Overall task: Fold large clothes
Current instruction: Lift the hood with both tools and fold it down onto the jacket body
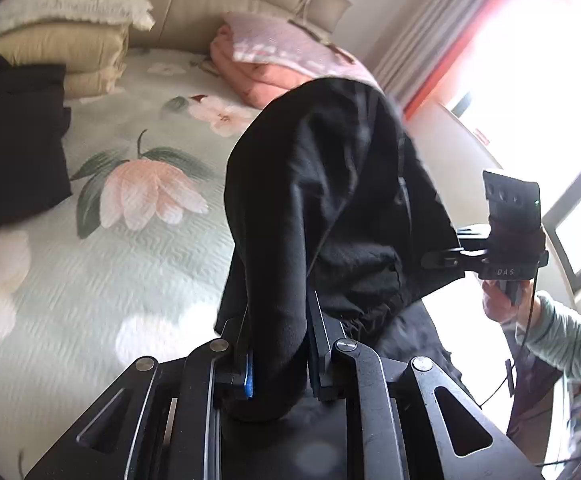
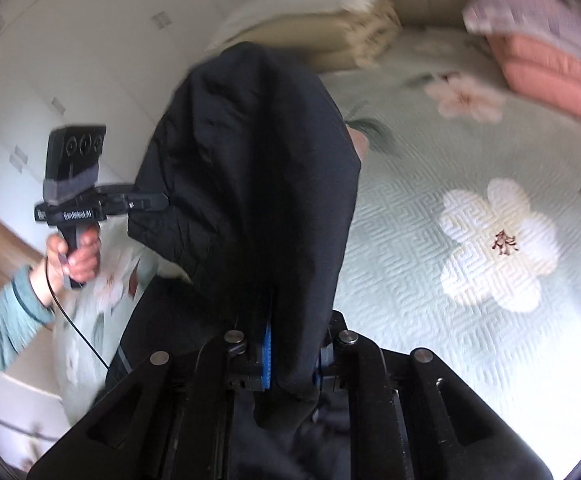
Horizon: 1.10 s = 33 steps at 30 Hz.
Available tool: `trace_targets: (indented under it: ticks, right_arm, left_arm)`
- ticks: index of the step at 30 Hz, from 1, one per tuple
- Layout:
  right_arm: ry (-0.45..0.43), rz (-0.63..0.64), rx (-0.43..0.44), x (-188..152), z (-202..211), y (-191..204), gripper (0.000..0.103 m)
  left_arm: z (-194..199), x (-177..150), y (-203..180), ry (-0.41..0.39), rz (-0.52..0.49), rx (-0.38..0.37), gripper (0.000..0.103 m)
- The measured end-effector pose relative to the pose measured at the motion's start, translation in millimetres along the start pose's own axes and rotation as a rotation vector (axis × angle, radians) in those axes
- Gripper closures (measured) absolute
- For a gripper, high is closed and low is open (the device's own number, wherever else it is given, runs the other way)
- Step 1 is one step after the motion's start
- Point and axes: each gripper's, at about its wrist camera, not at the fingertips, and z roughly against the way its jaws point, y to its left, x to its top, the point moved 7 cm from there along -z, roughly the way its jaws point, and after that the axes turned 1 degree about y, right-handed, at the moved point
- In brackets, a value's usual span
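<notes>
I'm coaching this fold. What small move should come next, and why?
Probably lower the black garment onto the floral bedspread and spread it flat: the left hand-held gripper and right hand-held gripper both pinch it bunched in mid-air.

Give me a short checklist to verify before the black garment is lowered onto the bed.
1. Left gripper shut on the black garment: ok.
2. Right gripper shut on it: ok.
3. Garment lifted off the floral bedspread: ok.
4. Garment spread flat between the grippers: not ok, it hangs bunched.
5. Landing area free: cannot tell; dark folded clothes lie to the left.
</notes>
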Motion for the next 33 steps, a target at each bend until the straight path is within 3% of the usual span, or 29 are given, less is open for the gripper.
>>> trace_targets:
  ticks: [8,12,16,18,20,23,26,28,31,33]
  right_arm:
    - [-0.035,0.133,-0.156,-80.3,50.5,85.4,0.09]
    - [0.015,0.172,-0.241,-138.0,53.0,99.7,0.09]
    - [0.156,0.08,-0.284,-202.0,40.8,76.4,0.086]
    - [0.222,0.016,-0.293,-229.4,40.1,65.3,0.083]
    - [0.245,-0.042,-0.269,-243.7,47.3,63.4,0.083]
    - [0.222,-0.076,-0.243,-238.5,64.2,73.8,0.08]
    - [0.154,-0.083,-0.203,-215.4,83.1,92.5,0.072]
    - [0.105,-0.083,-0.165,-193.1,94.3,109.1,0.061]
    - [0.036,-0.068,-0.12,-156.3,99.8,132.1,0.045]
    - [0.021,-0.051,-0.106,-135.5,92.4,146.0,0.038]
  left_arm:
    - [68.0,-98.0,-70.6,0.011,-0.116,0.103,0.084]
    - [69.9,-162.5,-86.5,0.083,-0.17,0.194,0.083]
    - [44.8,-248.7,-62.7,0.243,-0.061,0.28,0.083]
    - [41.0,-276.3,-50.0,0.298,0.01,0.289,0.085]
    - [51.7,-292.5,-41.9,0.294,0.097,0.276,0.085]
    - [76.6,-286.9,-45.9,0.245,0.12,0.288,0.085]
    - [98.8,-252.9,-58.9,0.177,0.083,0.286,0.084]
    - [110.6,-221.0,-76.4,0.127,0.049,0.25,0.083]
    - [115.9,-174.7,-101.3,0.067,0.011,0.196,0.069]
    - [110.1,-154.8,-117.6,0.036,-0.014,0.171,0.053]
